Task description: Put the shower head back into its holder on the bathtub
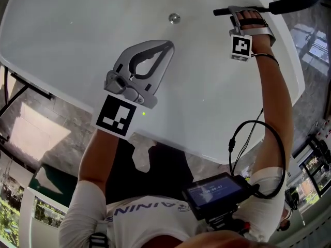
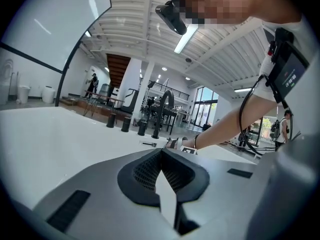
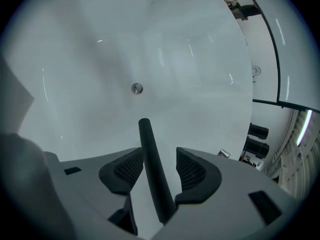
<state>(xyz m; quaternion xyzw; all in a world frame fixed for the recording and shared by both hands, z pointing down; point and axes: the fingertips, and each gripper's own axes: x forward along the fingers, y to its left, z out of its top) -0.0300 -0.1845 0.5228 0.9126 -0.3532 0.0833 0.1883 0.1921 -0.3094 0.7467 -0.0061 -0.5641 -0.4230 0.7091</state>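
The white bathtub (image 1: 77, 30) fills the head view, with its drain (image 1: 174, 18) near the top. At the tub's top right rim, my right gripper (image 1: 247, 13) points down over the thin black shower head handle (image 1: 222, 11). In the right gripper view that handle (image 3: 149, 149) stands between the jaws of the right gripper (image 3: 159, 154). It leans toward the left pad, a gap shows on its right, and the jaws are open. My left gripper (image 1: 168, 45) hovers over the tub's middle, shut and empty, its pads meeting (image 2: 161, 151). No holder can be made out.
A black fitting or hose (image 1: 292, 1) runs off past the tub's top right rim. Marble floor (image 1: 67, 112) lies around the tub's near edge. A cable and a small screen (image 1: 214, 192) hang at the person's chest. Black posts (image 3: 257, 139) stand beyond the tub.
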